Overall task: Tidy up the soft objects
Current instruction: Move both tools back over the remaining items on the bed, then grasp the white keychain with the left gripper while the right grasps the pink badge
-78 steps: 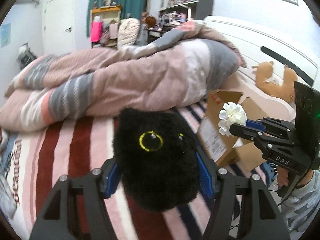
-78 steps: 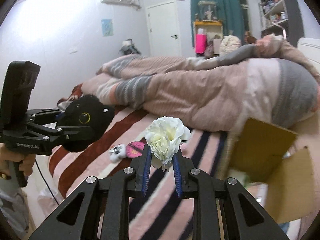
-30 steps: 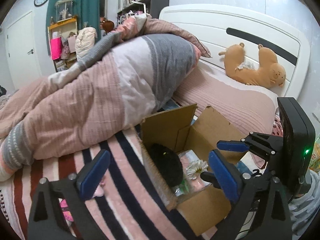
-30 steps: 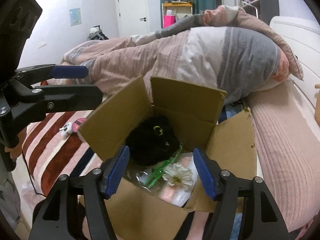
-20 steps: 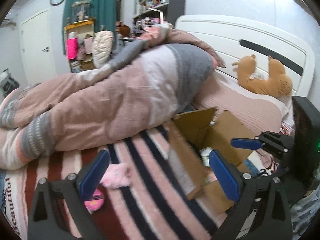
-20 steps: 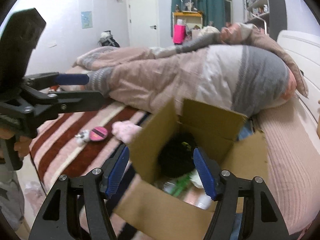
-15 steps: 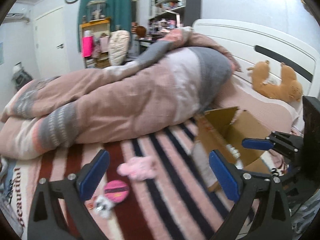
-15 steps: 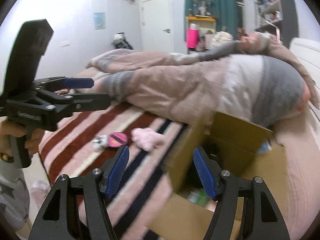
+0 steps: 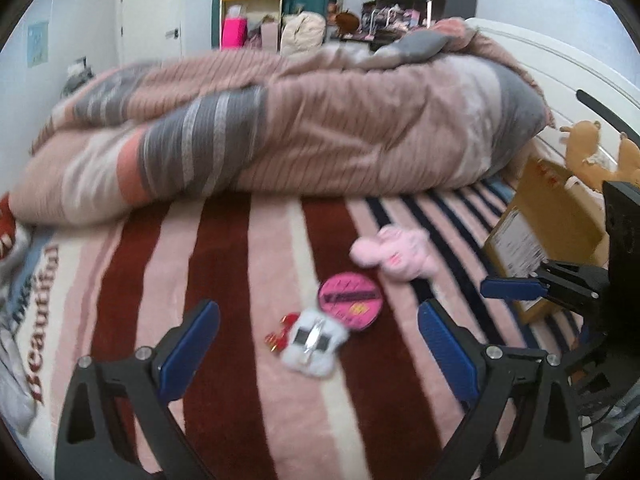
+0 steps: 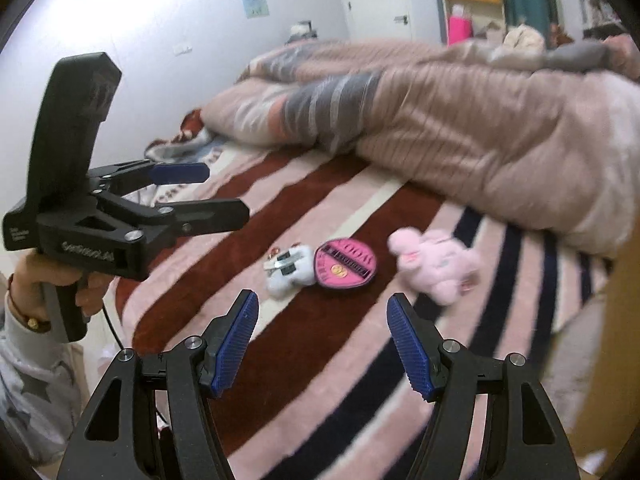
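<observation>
Three soft items lie on the striped blanket (image 9: 224, 280): a pink plush (image 9: 394, 251) (image 10: 436, 263), a round pink pad (image 9: 349, 297) (image 10: 346, 263) and a white fluffy clip toy (image 9: 312, 342) (image 10: 289, 268). My left gripper (image 9: 318, 340) is open and empty, just above and in front of the white toy; it also shows at the left of the right wrist view (image 10: 200, 192). My right gripper (image 10: 322, 340) is open and empty, short of the pink pad; it shows at the right in the left wrist view (image 9: 516, 288).
A rolled pink and grey duvet (image 9: 300, 136) lies across the bed behind the items. An open cardboard box (image 9: 548, 216) stands at the right by the headboard, with a brown plush (image 9: 588, 152) behind it. The bed edge runs along the left in the right wrist view.
Both grippers let the black plush and the white flower go into the box, then swung left, away from the box, to the small items on the blanket. Both stand open.
</observation>
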